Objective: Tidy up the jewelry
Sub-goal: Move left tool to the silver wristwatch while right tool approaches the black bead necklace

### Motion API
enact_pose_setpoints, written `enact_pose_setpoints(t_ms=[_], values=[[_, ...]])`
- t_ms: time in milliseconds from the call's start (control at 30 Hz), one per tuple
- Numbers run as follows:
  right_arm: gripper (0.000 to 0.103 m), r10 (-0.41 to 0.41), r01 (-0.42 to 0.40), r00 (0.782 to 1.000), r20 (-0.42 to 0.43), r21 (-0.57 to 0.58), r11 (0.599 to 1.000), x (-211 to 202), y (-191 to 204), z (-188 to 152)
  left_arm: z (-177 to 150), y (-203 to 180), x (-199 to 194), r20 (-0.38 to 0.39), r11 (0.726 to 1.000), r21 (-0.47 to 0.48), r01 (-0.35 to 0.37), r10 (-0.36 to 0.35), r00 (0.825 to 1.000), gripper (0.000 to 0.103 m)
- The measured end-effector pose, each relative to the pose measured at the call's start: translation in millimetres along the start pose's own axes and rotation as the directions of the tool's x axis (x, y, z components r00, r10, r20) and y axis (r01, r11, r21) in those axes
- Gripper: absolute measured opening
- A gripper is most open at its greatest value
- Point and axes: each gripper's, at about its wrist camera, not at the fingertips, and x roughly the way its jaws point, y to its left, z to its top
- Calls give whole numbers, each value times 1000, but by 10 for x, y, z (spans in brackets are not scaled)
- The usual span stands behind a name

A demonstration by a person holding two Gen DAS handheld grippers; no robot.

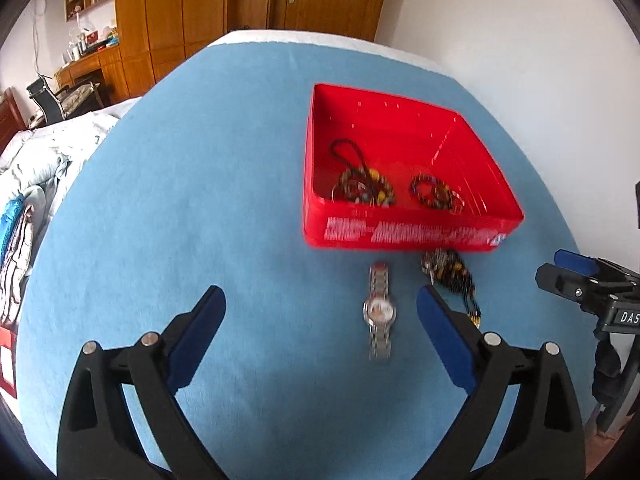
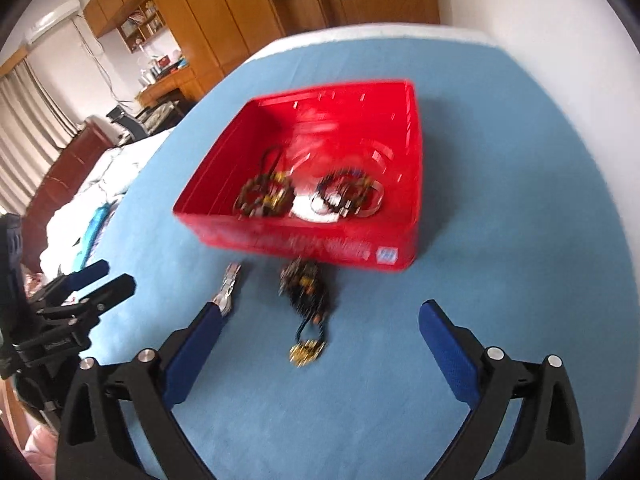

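Silver watch (image 1: 378, 309) and beaded necklace (image 2: 306, 292) lie before red box (image 1: 404, 236)

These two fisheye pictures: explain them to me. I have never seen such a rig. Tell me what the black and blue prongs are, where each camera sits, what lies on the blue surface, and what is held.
The prongs are two hand-held grasping tools; a person carries one in each hand. Each picture comes from a camera on one tool, looking along its fingers. The first shows the left tool, the second the right tool. Both are open and hold nothing. On the blue cloth stands a red box with beaded bracelets inside. In front of it lie a silver wristwatch and a dark beaded piece with a tassel.
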Motion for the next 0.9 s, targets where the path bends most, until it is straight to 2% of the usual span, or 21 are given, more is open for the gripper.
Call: enact_pose_setpoints(t_ms=[67, 200, 300, 667, 700, 733, 767, 833, 900], values=[[98, 20, -20, 1000, -19, 11, 1000, 63, -14, -38, -44, -9, 34, -18, 1000, 4, -1, 1, 1000, 96], [76, 46, -44, 996, -77, 29, 999, 226, -29, -99, -127, -87, 135, -77, 1000, 30, 7, -4, 997, 96], [69, 51, -48, 994, -92, 37, 998, 308, -44, -144, -157, -150, 260, -111, 999, 49, -5, 10, 994, 96], [65, 69, -67, 994, -86, 25, 997, 368, -40, -169, -136, -368, 690, -216, 996, 93, 3, 17, 976, 94], [65, 71, -69, 994, -87, 27, 997, 376, -49, -165, -139, -396, 726, -224, 995, 102, 2, 21, 974, 87], [65, 73, -70, 993, -88, 29, 997, 385, -59, -163, -140, -409, 763, -236, 994, 109, 1, 25, 972, 76], [65, 75, -72, 993, -90, 32, 997, 393, -69, -162, -137, -417, 792, -251, 994, 111, 3, 25, 968, 72], [65, 79, -76, 993, -93, 34, 997, 408, -88, -159, -144, -412, 888, -292, 995, 97, 22, 7, 956, 70], [65, 82, -79, 992, -93, 34, 996, 412, -93, -163, -135, -431, 911, -283, 994, 113, 13, 20, 959, 70]])
